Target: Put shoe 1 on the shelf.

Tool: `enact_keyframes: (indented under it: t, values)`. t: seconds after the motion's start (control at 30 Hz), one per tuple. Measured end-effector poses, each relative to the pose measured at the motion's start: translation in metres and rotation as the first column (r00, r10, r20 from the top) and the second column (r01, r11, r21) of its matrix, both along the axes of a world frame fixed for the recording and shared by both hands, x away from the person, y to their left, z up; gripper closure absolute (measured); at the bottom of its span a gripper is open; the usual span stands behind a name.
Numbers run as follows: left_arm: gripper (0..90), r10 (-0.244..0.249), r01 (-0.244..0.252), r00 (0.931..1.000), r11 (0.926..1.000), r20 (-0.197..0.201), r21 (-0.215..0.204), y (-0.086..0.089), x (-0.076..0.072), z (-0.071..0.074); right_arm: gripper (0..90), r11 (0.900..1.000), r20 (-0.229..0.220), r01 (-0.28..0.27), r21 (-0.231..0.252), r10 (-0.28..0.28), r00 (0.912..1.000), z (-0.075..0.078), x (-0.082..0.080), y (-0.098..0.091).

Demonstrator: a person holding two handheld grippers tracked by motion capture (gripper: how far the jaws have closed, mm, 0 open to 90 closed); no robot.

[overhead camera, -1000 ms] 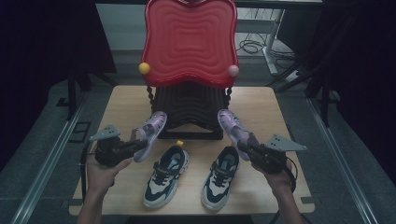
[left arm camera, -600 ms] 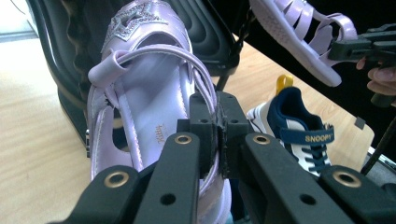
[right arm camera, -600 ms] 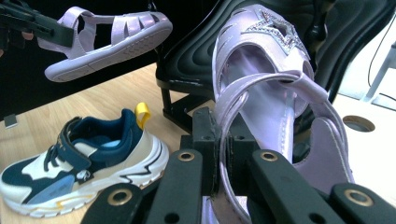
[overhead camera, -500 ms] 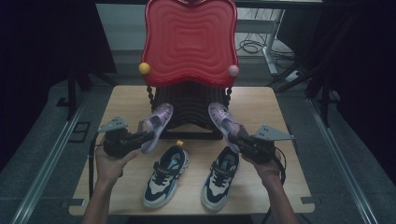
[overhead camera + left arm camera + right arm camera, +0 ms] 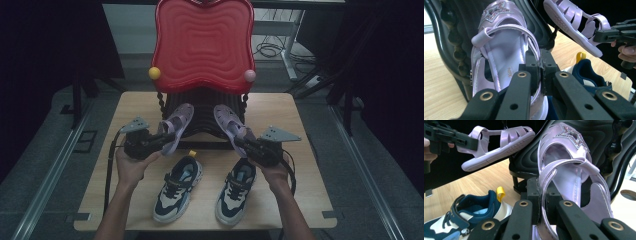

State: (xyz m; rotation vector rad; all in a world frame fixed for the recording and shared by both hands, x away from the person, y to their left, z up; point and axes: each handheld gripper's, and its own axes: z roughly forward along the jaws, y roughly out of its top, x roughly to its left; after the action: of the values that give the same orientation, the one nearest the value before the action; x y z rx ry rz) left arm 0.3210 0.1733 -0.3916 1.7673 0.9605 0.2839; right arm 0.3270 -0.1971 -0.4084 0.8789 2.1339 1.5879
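Black chair [image 5: 200, 112] faces both held sandals; sneakers [image 5: 178, 186] lie below.

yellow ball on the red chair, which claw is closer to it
Left. The left claw holds a purple sandal just below the yellow ball; the right claw is across the table, under the pink ball.

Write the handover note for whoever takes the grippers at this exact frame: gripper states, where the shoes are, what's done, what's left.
Left gripper: shut on the heel strap of the left lilac sandal, held in the air.
Right gripper: shut on the strap of the right lilac sandal, also lifted.
Both sandals hang toe-first in front of the black rack under the red panel.
Two navy-and-white sneakers lie on the wooden table, untouched.
Left: probably set the sandals down, neither yet placed.
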Motion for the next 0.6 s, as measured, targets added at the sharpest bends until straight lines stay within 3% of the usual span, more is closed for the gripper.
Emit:
enact_keyframes:
  t: [0.6]
  values:
    - [86.9,0.007,-0.007,0.9998,0.9999,0.019,0.011,-0.008,0.013,0.002,85.4,0.9996,0.013,0.028,0.007,-0.028,0.9995,0.004,0.016,0.020]
